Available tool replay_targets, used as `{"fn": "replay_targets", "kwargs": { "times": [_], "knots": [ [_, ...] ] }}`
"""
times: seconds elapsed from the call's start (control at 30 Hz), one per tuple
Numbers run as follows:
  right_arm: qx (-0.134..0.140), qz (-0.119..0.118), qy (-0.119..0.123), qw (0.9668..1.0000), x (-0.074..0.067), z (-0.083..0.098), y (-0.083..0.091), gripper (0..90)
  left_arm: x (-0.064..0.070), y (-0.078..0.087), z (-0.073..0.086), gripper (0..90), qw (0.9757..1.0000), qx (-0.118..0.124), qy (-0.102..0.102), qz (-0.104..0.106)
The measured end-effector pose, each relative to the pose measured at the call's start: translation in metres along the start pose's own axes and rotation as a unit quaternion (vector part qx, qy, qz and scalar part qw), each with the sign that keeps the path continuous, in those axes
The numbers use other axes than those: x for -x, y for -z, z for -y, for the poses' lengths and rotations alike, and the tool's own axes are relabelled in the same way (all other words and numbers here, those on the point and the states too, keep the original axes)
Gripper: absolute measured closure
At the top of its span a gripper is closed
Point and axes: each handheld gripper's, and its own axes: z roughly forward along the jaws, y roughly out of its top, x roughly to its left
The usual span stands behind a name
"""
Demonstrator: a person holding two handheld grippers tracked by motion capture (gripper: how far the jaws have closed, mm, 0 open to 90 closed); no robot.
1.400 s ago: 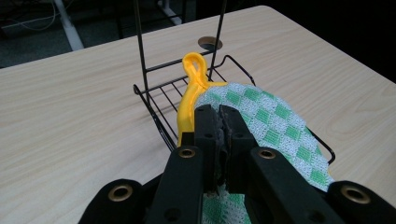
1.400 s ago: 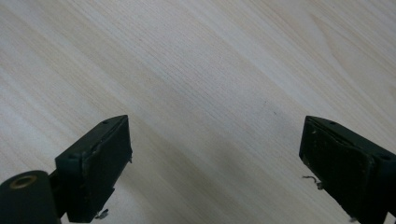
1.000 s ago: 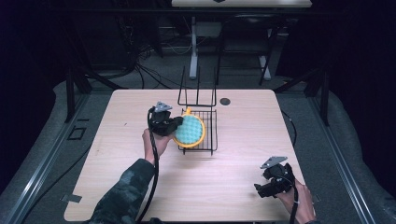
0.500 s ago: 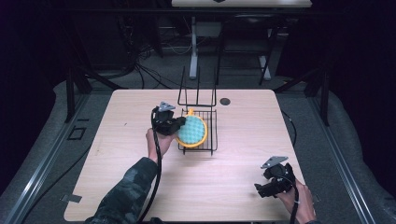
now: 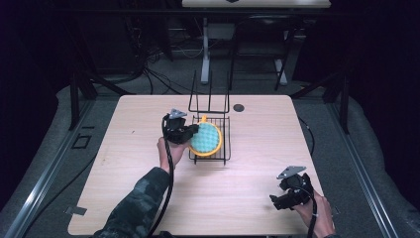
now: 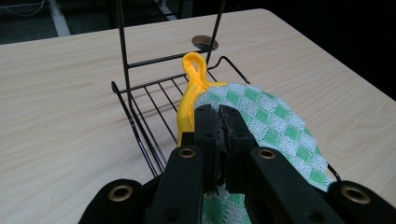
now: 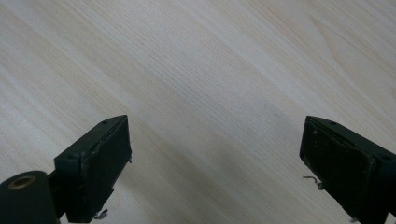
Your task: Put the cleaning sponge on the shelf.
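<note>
A round green-checked potholder (image 6: 266, 121) with yellow trim and loop lies over the black wire rack (image 6: 154, 100).

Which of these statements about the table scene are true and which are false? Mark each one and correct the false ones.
1. The left gripper is shut on the pot holder. True.
2. The pot holder has a red border. False: its border and loop are yellow.
3. The right gripper has its jaws wide apart above bare table. True.
4. The wire rack stands at the table's near edge. False: it stands towards the far side, near a round hole.
</note>
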Motion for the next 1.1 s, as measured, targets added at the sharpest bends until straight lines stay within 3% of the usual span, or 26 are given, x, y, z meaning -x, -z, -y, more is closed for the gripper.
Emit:
{"fn": "replay_targets", "kwargs": {
  "times": [0.33,0.9,1.1],
  "knots": [
    [-0.003,0.001,0.003,1.0,0.0,0.0,0.0,8.4,0.003,-0.006,0.003,87.0,0.9999,0.005,0.014,0.007],
    [-0.006,0.0,0.002,1.0,-0.002,0.0,-0.001,8.6,0.007,-0.028,0.01,87.1,0.9996,-0.018,0.023,0.003],
    [-0.005,0.003,0.003,1.0,-0.001,0.001,0.0,8.7,0.003,-0.035,0.013,87.1,0.9992,-0.029,0.026,0.003]
  ]
}}
